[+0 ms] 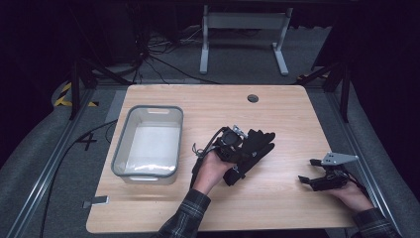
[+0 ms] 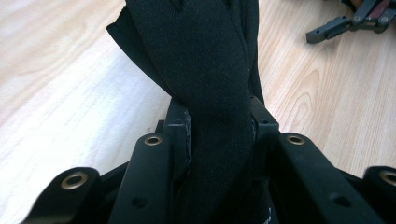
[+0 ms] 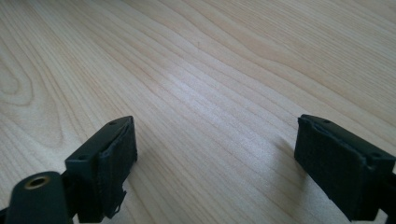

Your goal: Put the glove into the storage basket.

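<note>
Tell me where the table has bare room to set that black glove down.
Bare wood lies between the black glove and the right hand-held gripper, and along the far edge beyond the bin. It is crowded around the left hand-held gripper, clamped on the glove.

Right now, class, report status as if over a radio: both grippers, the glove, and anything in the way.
Left gripper shut on black glove. Right gripper open, resting on table. Grey bin to the left, path clear.

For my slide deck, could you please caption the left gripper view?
Left tongs shut on a black glove above the wooden table.
</note>
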